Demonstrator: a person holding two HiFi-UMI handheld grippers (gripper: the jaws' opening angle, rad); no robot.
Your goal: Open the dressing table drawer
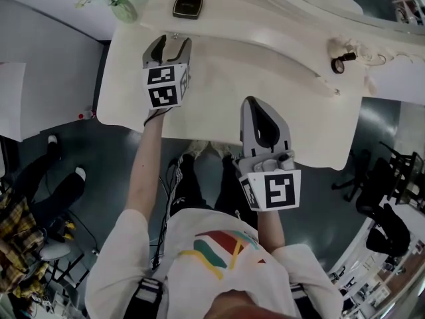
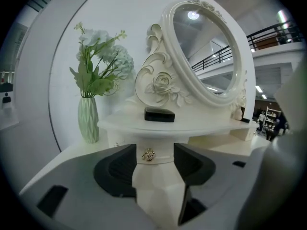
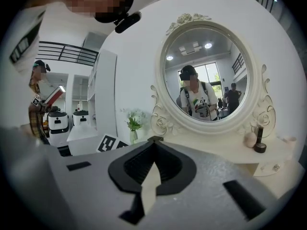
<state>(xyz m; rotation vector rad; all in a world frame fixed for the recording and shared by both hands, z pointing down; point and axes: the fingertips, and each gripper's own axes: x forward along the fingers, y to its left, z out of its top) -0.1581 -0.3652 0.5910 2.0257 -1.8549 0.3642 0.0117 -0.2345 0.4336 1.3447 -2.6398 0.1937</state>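
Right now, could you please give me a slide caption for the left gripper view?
Open left gripper lined up on the gold drawer knob, below the oval mirror.

The head view looks steeply down from above the person onto the top of the white table [image 1: 219,78]. The left gripper view sits low and very near the table front, facing the oval mirror [image 2: 206,51] and the flower vase [image 2: 88,121]. The right gripper view is further back and faces the same mirror and vase.

The dressing table [image 1: 219,78] is cream-white, and its drawer knob [image 2: 148,154] is gold. A ribbed pale-green vase [image 2: 88,119] holds white flowers [image 2: 106,44] with green leaves; the small box [image 2: 159,114] is black.
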